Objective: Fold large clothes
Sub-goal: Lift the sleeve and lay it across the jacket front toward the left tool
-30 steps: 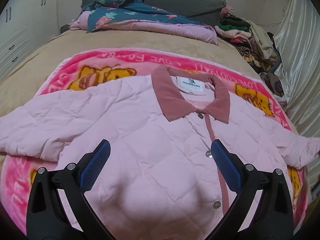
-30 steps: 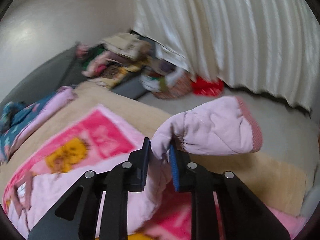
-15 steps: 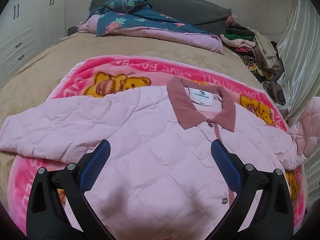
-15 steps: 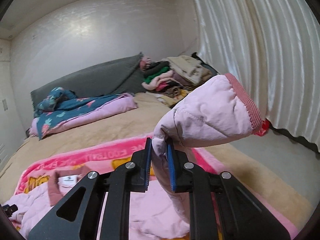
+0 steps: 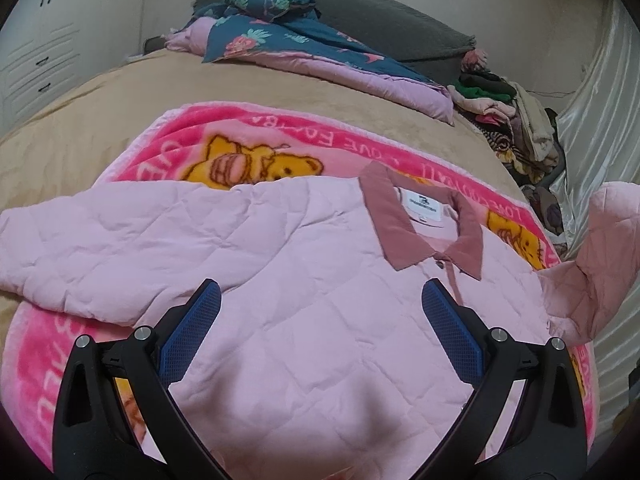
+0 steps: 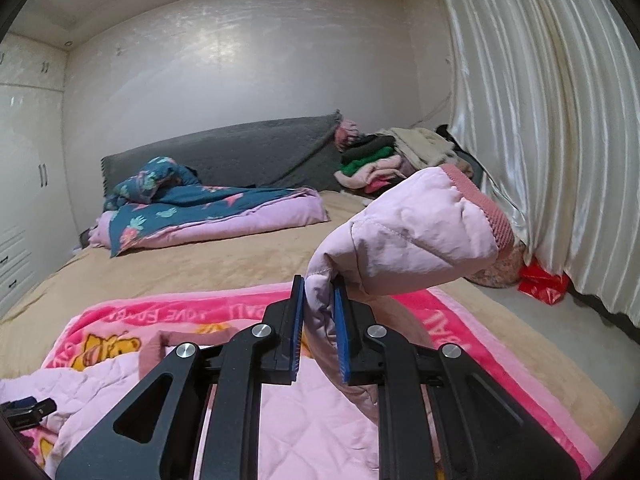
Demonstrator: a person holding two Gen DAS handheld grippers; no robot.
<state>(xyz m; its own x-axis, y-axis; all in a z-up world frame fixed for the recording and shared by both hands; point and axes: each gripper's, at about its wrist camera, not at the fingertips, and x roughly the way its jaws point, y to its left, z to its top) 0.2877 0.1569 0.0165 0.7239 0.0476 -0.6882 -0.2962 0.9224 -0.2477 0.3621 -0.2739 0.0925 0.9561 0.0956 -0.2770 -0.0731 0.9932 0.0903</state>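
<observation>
— Since the pink quilted jacket (image 5: 304, 292) lies face up and spread flat on the cartoon blanket (image 5: 172, 152) over the bed (image 5: 80, 120), why is one sleeve (image 6: 416, 240) up in the air?

— The right gripper (image 6: 318, 320) has its jaws clamped on that sleeve just short of the cuff, holding it clear of the bed; I'd judge it's meant to be folded inward across the chest.

— And the left gripper (image 5: 320, 312)?

— Jaws wide apart, holding nothing, hovering over the jacket's front below the collar (image 5: 420, 220), probably ready to pin the body.
</observation>
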